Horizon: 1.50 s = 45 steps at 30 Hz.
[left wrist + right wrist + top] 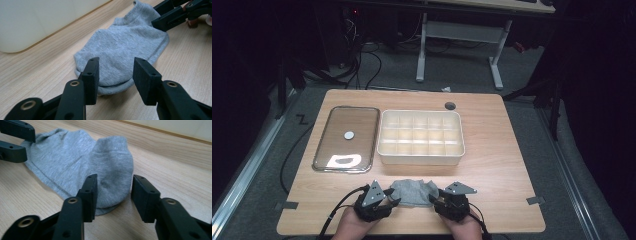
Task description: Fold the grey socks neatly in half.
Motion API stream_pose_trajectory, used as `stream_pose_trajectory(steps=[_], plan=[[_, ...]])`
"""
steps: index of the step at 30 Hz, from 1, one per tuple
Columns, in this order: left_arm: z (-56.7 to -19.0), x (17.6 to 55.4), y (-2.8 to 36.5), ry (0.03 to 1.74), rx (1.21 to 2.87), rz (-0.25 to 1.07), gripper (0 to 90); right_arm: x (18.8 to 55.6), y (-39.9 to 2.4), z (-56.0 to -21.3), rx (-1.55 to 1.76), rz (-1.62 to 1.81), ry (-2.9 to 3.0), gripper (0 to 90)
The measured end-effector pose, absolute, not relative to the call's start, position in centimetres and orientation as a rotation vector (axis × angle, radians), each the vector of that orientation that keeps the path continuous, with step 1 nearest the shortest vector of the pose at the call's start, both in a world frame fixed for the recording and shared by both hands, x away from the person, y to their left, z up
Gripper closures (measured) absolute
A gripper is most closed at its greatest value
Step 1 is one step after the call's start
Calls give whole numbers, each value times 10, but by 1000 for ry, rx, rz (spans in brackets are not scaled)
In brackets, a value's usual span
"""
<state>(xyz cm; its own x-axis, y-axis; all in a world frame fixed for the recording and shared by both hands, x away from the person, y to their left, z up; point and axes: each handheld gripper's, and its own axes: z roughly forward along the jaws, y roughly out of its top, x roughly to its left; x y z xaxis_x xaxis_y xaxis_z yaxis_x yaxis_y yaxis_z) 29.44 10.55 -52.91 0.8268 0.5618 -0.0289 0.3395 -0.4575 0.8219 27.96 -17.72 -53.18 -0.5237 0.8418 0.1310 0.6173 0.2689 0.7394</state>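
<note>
Grey sock point(413, 192) flat on near edge of surface point(492, 165), between both tongs. Left tongs point(115, 75) spread around its left end, right tongs point(113, 195) spread around right end; neither pinching.

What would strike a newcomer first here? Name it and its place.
The grey sock lies flat at the table's near edge, flanked by the left tool and right tool, each with jaws open around one end. Behind it sits a white divided box, with a clear lid to its left.
</note>
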Motion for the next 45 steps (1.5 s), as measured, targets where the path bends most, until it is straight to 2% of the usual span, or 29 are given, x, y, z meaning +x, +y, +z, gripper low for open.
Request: stream_pose_trajectory(steps=[7, 11, 16, 17, 20, 24, 33, 37, 45], plan=[[-524, 290, 102, 666, 2057, 305, 520, 279, -177, -532, 1345, 1134, 2278, 722], [-519, 292, 93, 695, 2041, 259, 502, 280, -176, -532, 1326, 1140, 2296, 766], [-509, 296, 73, 700, 2051, 267, 562, 280, -175, -532, 1332, 1142, 2305, 791], [-507, 301, 64, 727, 2053, 269, 630, 280, -175, -532, 1325, 1141, 2303, 799], [-506, 307, 48, 774, 2060, 282, 706, 280, -176, -533, 1328, 1145, 2304, 803], [-510, 313, 37, 825, 2089, 305, 761, 280, -176, -533, 1330, 1148, 2307, 807], [-520, 313, 35, 848, 2146, 331, 796, 280, -175, -532, 1325, 1145, 2306, 815], [-526, 312, 34, 838, 2168, 320, 783, 280, -175, -532, 1317, 1146, 2309, 820], [-528, 306, 30, 815, 2179, 386, 780, 277, -179, -526, 1322, 1212, 2269, 839]])
